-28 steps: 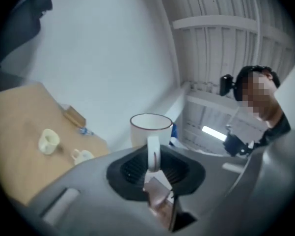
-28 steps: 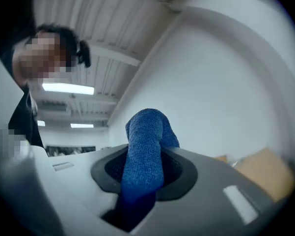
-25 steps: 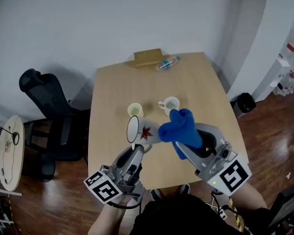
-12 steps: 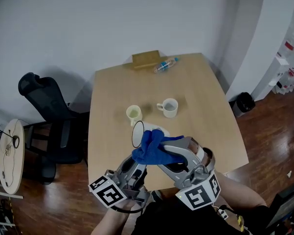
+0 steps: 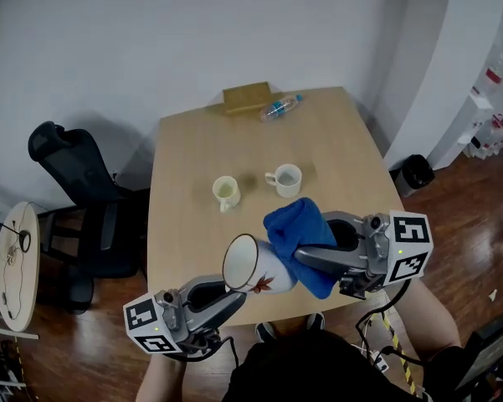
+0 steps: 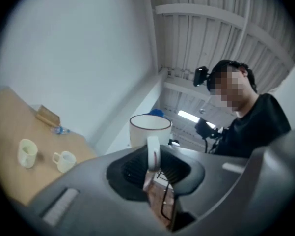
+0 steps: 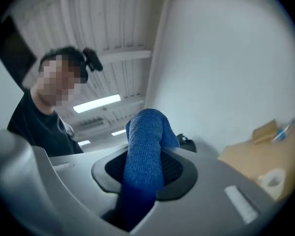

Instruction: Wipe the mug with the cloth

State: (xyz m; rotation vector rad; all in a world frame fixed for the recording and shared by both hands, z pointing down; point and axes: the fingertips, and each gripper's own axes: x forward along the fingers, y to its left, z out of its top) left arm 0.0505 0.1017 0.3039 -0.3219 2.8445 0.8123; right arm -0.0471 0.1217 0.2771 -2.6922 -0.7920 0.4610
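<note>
While the left gripper (image 5: 234, 296) pinched the mug (image 5: 258, 268) by its handle, its fingers (image 6: 186, 168) pressed tight on that loop, the mug hung tilted at the lower centre of the head view, over the near edge of the tabletop (image 5: 343, 141), with its open mouth turned to the upper left. The right gripper (image 5: 308, 262) came in from the lower right with its fingers (image 7: 179, 168) clamped on the blue cloth (image 5: 297, 229), which bunched out past the tips and lay against the mug's upper right side.

The tabletop was pale wood and mostly bare. A cream cup (image 5: 226, 193) and a white cup (image 5: 286, 179) stood near each other at its middle, apart from the mug. At its far edge, against the wall (image 5: 192, 32), a wooden block (image 5: 247, 98) lay just beside a plastic bottle (image 5: 279, 107) on its side.

The wall was plain and light grey. A black office chair (image 5: 75, 191) stood at the left of the tabletop on a dark wooden floor (image 5: 92, 342), and a round pale stand (image 5: 17, 262) showed at the left edge of the frame. A small black bin (image 5: 417, 174) sat on the floor at the right.
</note>
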